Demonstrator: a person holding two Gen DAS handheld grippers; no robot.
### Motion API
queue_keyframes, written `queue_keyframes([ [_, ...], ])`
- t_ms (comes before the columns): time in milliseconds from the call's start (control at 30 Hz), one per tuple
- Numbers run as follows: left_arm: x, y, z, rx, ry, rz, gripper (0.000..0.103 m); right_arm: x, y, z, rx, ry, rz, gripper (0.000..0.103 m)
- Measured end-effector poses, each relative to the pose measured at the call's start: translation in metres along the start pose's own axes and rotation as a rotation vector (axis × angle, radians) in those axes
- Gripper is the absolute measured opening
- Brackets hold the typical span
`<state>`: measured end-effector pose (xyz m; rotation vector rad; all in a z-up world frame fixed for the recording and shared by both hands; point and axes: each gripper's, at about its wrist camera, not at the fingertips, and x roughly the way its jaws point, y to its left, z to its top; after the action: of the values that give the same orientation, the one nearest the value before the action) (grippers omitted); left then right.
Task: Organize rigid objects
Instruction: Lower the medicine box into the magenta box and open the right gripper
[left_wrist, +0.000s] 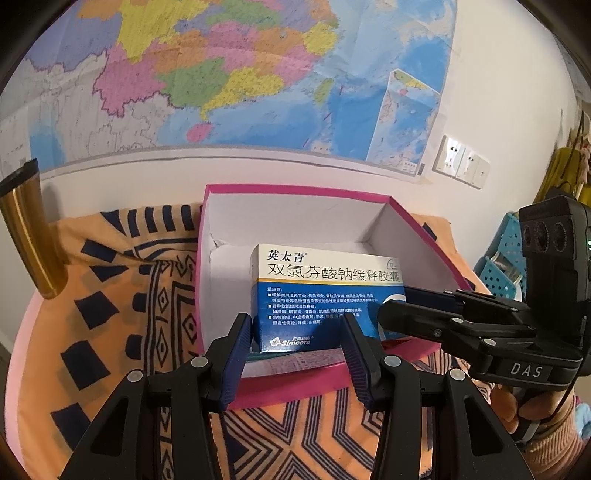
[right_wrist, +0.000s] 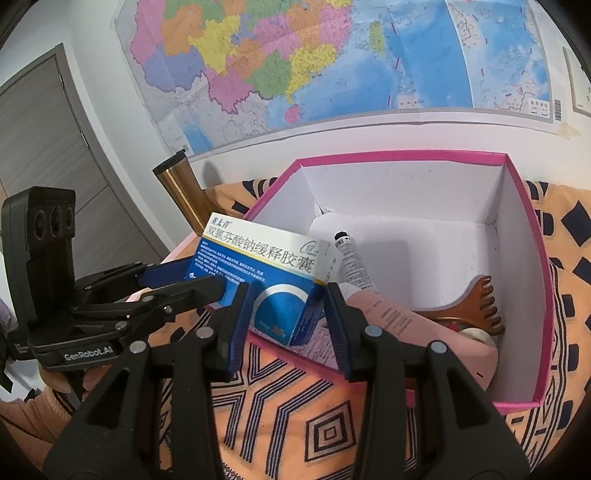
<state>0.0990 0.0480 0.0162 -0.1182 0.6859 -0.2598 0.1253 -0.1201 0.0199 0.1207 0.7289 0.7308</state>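
Tabletop, pink at its edge, covered by an orange patterned cloth. On the cloth: an open pink box and an upright gold cylinder.

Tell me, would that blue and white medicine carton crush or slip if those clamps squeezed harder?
The medicine carton is thin card, so it would probably dent under a hard squeeze. Its glossy faces look slippery, though the ribbed pads likely help. It seems light, held over the pink box.

Black grippers, blue-padded jaws.
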Motion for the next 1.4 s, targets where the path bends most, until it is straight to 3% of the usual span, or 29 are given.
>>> queue_keyframes([
  [667, 0.009, 0.014, -0.002, -0.035, 0.033, 0.048, 0.051, 0.027, -0.003, 0.0, 0.015, 0.081, 0.004, 0.046],
  [800, 0.001, 0.011, -0.008, -0.02, 0.009, 0.048, 0.058, 0.02, -0.004, -0.002, 0.018, 0.064, -0.001, 0.047],
  [900, -0.008, 0.006, -0.013, -0.004, -0.017, 0.038, 0.07, 0.01, -0.001, -0.006, 0.004, 0.041, -0.016, 0.049],
  [1000, -0.023, -0.003, -0.023, 0.019, -0.064, 0.052, 0.086, -0.005, 0.007, -0.013, -0.028, 0.005, -0.031, 0.058],
  [1100, -0.037, -0.008, -0.033, 0.017, -0.093, 0.03, 0.095, -0.024, 0.02, -0.024, -0.073, -0.051, -0.054, 0.068],
  [1133, -0.04, -0.009, -0.036, 0.016, -0.1, 0.029, 0.103, -0.029, 0.024, -0.028, -0.086, -0.068, -0.061, 0.077],
  [1167, -0.045, -0.011, -0.04, 0.012, -0.117, 0.034, 0.103, -0.035, 0.028, -0.033, -0.099, -0.086, -0.072, 0.086],
  [1267, -0.053, -0.016, -0.05, 0.015, -0.126, 0.064, 0.103, -0.048, 0.039, -0.051, -0.146, -0.137, -0.145, 0.095],
  [1400, -0.059, -0.019, -0.062, -0.005, -0.135, 0.135, 0.103, -0.05, 0.041, -0.075, -0.16, -0.146, -0.238, 0.101],
])
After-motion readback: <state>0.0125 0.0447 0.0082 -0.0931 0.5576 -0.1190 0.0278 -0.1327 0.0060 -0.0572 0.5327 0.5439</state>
